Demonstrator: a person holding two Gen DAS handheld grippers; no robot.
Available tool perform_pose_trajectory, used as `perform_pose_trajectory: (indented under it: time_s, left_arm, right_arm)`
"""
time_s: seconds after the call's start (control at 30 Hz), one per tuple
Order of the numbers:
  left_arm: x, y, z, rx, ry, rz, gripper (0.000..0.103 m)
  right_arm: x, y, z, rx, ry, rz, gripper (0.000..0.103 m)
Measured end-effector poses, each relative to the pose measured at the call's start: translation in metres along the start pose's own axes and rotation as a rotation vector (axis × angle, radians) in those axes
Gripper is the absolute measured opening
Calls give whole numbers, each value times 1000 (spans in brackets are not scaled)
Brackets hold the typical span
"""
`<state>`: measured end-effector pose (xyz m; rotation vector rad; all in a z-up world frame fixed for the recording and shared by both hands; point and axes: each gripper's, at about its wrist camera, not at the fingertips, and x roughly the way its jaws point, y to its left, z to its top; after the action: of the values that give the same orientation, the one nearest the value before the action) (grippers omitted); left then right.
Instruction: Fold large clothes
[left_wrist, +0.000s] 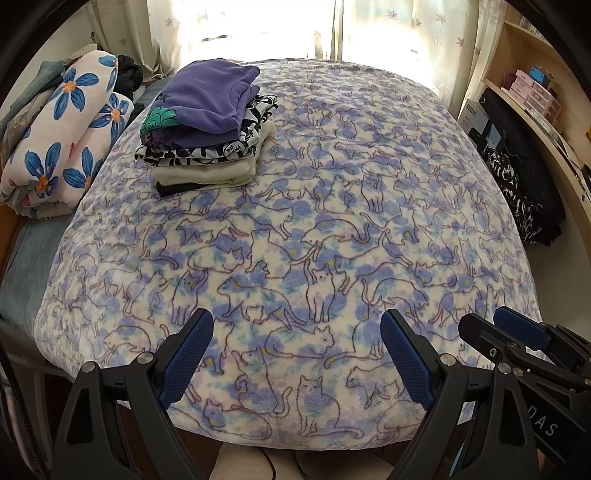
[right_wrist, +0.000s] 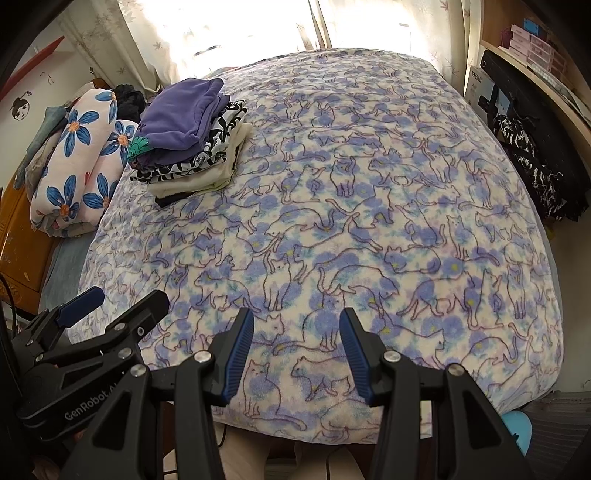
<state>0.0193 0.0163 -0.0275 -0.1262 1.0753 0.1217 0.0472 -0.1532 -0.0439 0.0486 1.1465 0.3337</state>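
A stack of folded clothes (left_wrist: 207, 125) with a purple garment on top lies at the far left of a bed covered by a cat-print blanket (left_wrist: 332, 229); the right wrist view shows the stack (right_wrist: 188, 140) too. My left gripper (left_wrist: 297, 325) hangs above the blanket's near edge, jaws wide apart, nothing between them. My right gripper (right_wrist: 297, 325) hovers beside it over the same edge (right_wrist: 369, 258), jaws apart and empty. Each gripper shows in the other's view: the right gripper (left_wrist: 484, 323) at lower right, the left gripper (right_wrist: 127, 293) at lower left. No unfolded garment lies on the blanket.
A rolled flower-print quilt (left_wrist: 62, 136) lies left of the bed beside dark clothes. Curtains (left_wrist: 295, 26) hang behind the bed. Wooden shelves with boxes (left_wrist: 532, 92) and a black patterned cloth (left_wrist: 517, 192) stand on the right. A wooden cabinet (right_wrist: 14, 236) is at the left.
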Motion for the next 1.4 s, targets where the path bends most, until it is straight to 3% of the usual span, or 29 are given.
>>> perform_pose_trajectory:
  time_s: [1.4]
  left_arm:
    - [1,0,4,4,8,0,91]
  right_arm:
    - [0,1,4,-6,8,-1,49]
